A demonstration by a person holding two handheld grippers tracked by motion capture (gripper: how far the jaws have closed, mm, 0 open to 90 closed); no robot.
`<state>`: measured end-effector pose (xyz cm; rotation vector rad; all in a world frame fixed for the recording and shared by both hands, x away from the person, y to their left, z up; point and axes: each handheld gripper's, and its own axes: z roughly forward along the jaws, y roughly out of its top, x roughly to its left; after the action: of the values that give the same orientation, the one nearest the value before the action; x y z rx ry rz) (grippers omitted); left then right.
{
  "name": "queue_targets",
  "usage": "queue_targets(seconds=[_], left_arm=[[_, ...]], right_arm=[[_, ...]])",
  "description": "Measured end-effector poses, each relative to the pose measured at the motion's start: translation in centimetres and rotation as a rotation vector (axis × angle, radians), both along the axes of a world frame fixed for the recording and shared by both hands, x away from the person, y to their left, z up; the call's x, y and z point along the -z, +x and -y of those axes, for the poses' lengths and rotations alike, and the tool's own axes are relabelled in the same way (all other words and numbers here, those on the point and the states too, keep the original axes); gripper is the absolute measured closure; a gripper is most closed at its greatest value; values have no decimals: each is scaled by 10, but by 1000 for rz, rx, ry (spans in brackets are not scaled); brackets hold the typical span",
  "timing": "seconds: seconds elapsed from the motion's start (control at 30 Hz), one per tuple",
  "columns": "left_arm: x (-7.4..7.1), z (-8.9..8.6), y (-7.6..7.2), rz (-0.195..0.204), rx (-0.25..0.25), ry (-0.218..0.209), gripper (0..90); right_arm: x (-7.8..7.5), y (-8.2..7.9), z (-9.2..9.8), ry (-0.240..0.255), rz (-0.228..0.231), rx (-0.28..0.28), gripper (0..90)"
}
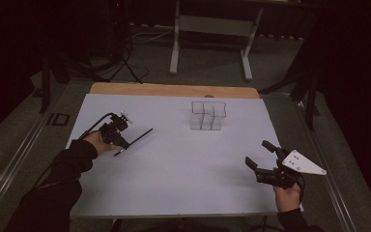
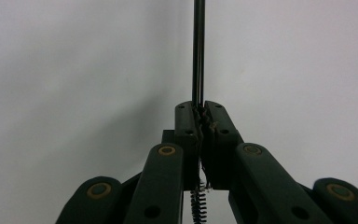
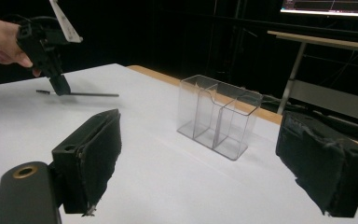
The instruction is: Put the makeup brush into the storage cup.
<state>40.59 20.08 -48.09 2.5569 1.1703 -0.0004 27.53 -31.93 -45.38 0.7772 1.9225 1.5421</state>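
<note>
We are seeing the left gripper (image 1: 125, 143) with its jaws clamping a thin black rod (image 2: 198, 51), a bristly brush end poking out behind them, the rod lying low over the white counter (image 1: 174, 183). The right gripper (image 1: 261, 155) is hovering with its jaws standing wide apart and holding nothing. Between and beyond them, a clear plastic compartmented organizer (image 3: 219, 115) is standing upright near the counter's far edge.
</note>
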Motion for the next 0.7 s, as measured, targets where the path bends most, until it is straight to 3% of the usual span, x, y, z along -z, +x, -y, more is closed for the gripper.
queue_targets(seconds=[0.27,0.5,0.53,0.7], left_arm=[[-18,10,-9,24,59,-21,862],[-33,26,-18,42,138,-38,862],[-40,35,-21,56,170,-40,862],[-46,48,-27,63,233,-42,862]], right_arm=[[0,0,0,-2,-1,2,138],[1,1,-1,-4,-7,-2,138],[2,2,-1,-5,-8,0,138],[2,2,-2,-8,-15,-3,138]])
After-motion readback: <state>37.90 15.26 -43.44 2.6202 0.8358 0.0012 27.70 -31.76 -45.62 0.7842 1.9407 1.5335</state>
